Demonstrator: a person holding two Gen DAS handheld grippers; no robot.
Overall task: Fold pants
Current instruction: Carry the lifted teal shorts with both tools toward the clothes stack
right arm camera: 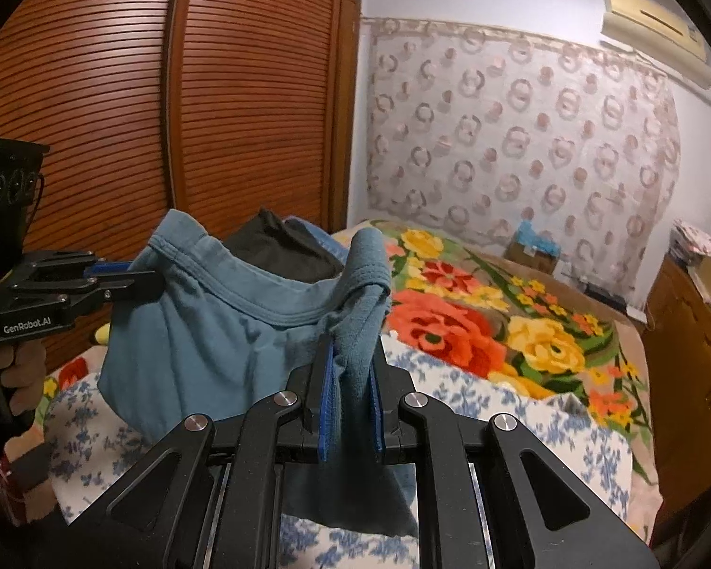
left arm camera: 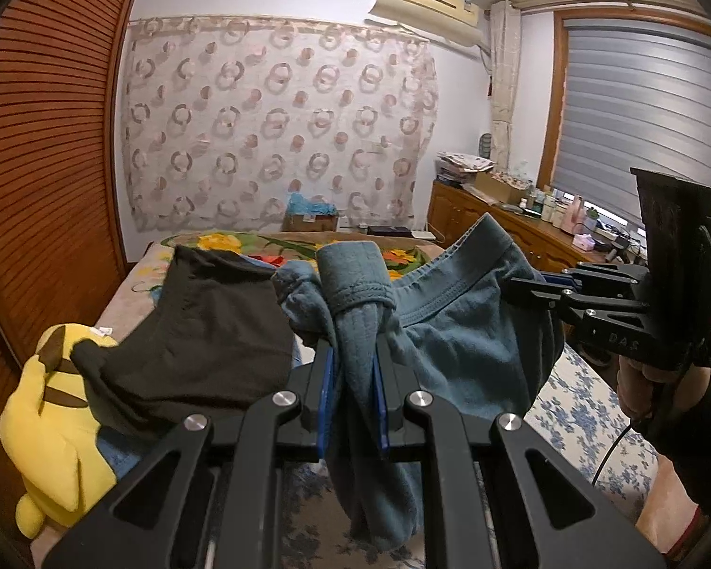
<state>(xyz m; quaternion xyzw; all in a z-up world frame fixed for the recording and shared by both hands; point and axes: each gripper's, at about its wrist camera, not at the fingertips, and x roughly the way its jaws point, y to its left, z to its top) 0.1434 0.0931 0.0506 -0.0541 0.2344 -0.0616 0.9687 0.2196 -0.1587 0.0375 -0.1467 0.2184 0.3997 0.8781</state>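
Note:
The teal-blue pants (left arm camera: 455, 332) hang in the air above the bed, held by the waistband between both grippers. My left gripper (left arm camera: 353, 355) is shut on one waistband corner, cloth bunched between its blue pads. My right gripper (right arm camera: 353, 360) is shut on the other corner. In the left wrist view the right gripper (left arm camera: 531, 291) shows at the right, clamped on the waistband. In the right wrist view the left gripper (right arm camera: 118, 277) shows at the left, clamped on the pants (right arm camera: 204, 332). The waistband sags between them.
A dark grey garment (left arm camera: 199, 332) lies on the bed behind the pants, beside a yellow plush toy (left arm camera: 47, 422). The bed has a floral blanket (right arm camera: 488, 313) and a blue-flowered sheet (right arm camera: 521, 422). A wooden wardrobe (right arm camera: 166, 109) stands left, a dresser (left arm camera: 507, 227) right.

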